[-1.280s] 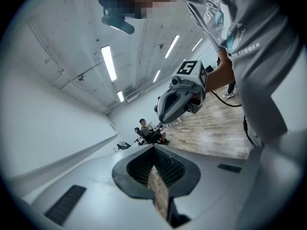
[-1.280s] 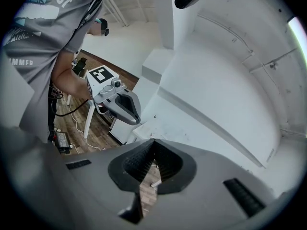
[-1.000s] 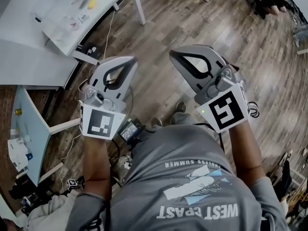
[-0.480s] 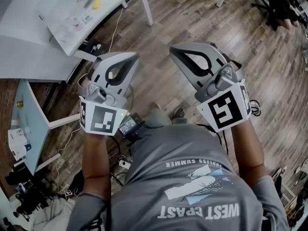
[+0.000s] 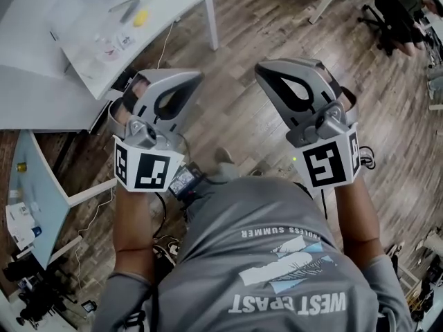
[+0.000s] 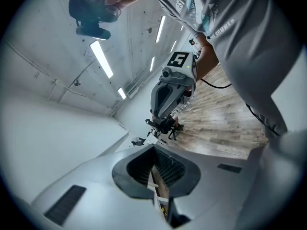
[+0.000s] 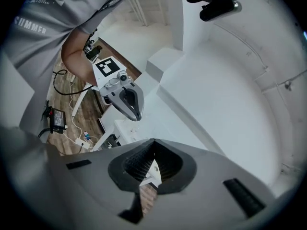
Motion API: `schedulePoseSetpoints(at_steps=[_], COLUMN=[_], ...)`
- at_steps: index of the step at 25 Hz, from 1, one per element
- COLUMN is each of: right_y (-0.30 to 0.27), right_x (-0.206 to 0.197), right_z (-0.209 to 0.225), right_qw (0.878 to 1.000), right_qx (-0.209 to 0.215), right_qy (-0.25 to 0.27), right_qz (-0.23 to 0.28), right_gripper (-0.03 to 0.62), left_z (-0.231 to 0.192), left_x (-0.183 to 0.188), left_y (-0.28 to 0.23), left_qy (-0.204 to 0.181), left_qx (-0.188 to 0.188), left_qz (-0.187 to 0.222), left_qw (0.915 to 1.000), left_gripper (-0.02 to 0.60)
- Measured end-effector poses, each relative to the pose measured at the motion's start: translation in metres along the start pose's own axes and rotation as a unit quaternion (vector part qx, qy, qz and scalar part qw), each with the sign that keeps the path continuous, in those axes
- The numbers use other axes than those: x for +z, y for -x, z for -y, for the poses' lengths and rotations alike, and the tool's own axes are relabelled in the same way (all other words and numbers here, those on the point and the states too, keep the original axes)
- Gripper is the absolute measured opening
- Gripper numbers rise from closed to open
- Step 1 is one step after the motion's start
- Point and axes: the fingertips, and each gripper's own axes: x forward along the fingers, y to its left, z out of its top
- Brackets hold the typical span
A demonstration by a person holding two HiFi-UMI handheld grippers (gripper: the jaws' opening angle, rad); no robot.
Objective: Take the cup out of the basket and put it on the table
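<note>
While person in grey printed T-shirt (image 5: 277, 254) is holding both tools out over brown wood-plank floor (image 5: 235, 40), left gripper (image 5: 194, 79) and right gripper (image 5: 263, 68) are hovering side by side, well apart. Both pairs of jaws are sitting together, tips meeting, nothing between them. Cup and basket are showing in no view. White tabletop (image 5: 41, 88) is lying beyond left gripper.

The white tabletop (image 5: 173, 2) runs off the head view's top-left edge. The yellow item (image 5: 140, 18) and the bits beside it are too small for me to identify. A seated person (image 5: 400, 12) is cropped at top right.
</note>
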Motion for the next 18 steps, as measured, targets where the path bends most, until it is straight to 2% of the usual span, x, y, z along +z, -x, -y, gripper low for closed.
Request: schedulePoseSetpoints(at_steps=[6, 10, 18], right_y=[-0.049, -0.073, -0.110], right_x=[-0.004, -0.010, -0.042], right_z=[0.020, 0.033, 0.068], right_qw=[1.000, 1.000, 0.999], right_qx=[-0.004, 0.005, 0.023], right_qy=[0.016, 0.017, 0.014], right_qz=[-0.014, -0.010, 0.020], right_gripper=[0.011, 0.011, 0.011], left_z=[-0.030, -0.049, -0.075], left_x=[-0.038, -0.054, -0.081], left_y=[-0.014, -0.026, -0.071], left_qy=[-0.017, -0.014, -0.007], left_qx=[-0.001, 0.001, 0.010], left_qz=[0.019, 0.019, -0.014], left_qw=[0.9997, 0.9997, 0.9998], left_gripper=[0.008, 0.008, 0.008])
